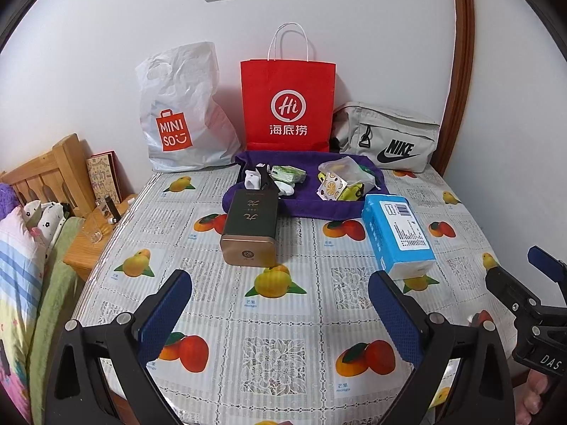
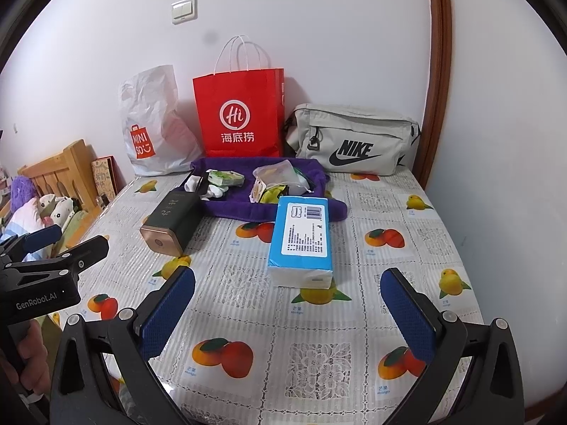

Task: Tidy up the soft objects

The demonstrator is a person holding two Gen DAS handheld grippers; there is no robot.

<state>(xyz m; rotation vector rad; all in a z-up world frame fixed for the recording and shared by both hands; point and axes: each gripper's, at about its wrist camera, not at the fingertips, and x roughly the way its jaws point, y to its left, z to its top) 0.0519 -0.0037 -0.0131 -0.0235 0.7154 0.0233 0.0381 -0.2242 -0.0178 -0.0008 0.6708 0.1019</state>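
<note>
Fruit-print plastic tablecloth [image 1: 283, 318] nearest. Left gripper [image 1: 280, 304] and right gripper [image 2: 288, 301] both spread, empty, above cloth. Blue tissue pack [image 2: 301, 237] beyond. Farther: purple towel [image 1: 301, 205] under small items, perhaps socks.

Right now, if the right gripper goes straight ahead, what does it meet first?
Most likely the blue tissue pack, lying on the fruit-print tablecloth directly ahead of the open right gripper. The purple towel lies beyond. Depth is uncertain through the fisheye.
</note>
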